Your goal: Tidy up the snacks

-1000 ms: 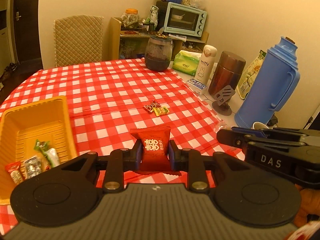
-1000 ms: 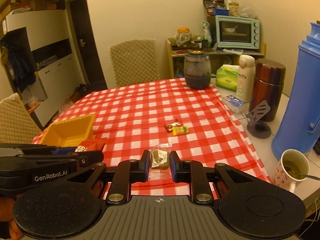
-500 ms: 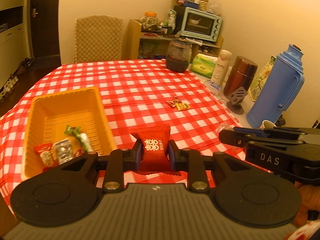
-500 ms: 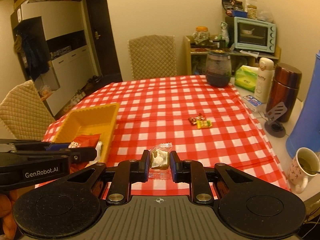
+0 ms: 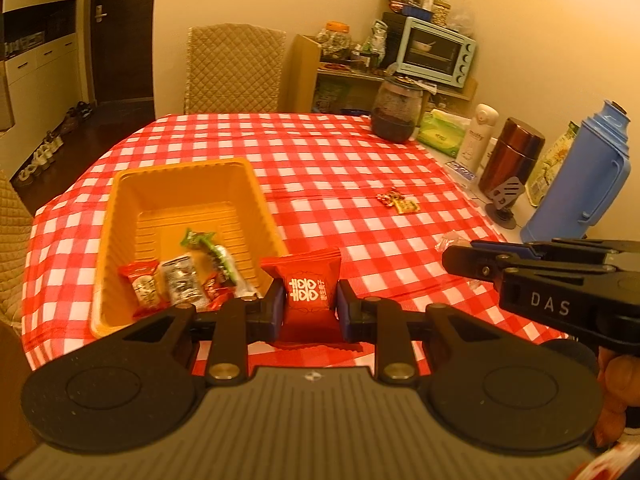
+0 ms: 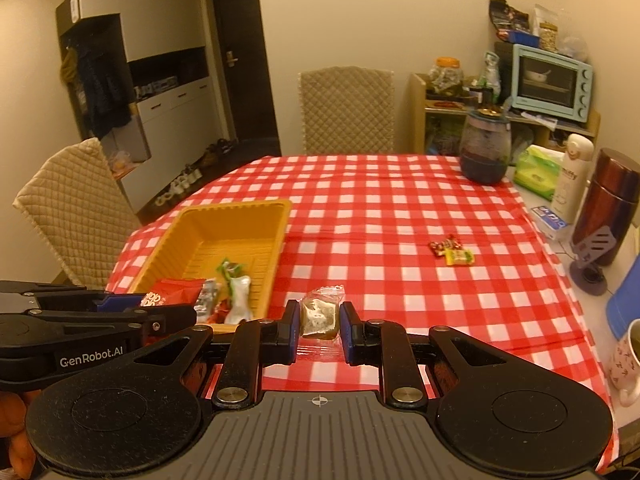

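My left gripper [image 5: 307, 307] is shut on a red snack packet [image 5: 306, 292], held above the table just right of the yellow tray [image 5: 120, 216]. The tray holds several wrapped snacks [image 5: 180, 280]. My right gripper [image 6: 319, 330] is shut on a clear-wrapped brownish candy [image 6: 320, 314], held above the table to the right of the tray [image 6: 280, 224]. Two small candies [image 5: 398, 202] lie on the checkered cloth toward the right; they also show in the right wrist view [image 6: 452, 251]. The left gripper [image 6: 132, 312] shows at the left of the right wrist view.
A dark glass jar [image 6: 485, 152], tissue pack [image 6: 536, 172], white bottle [image 6: 570, 176], brown flask [image 6: 612, 204], blue thermos [image 5: 580, 176] and a mug [image 6: 628, 356] stand along the table's right side. Chairs stand at the far side [image 6: 346, 110] and left [image 6: 68, 208].
Both grippers have moved left toward the tray, still holding their snacks. The tray now lies closer and more central in both views.
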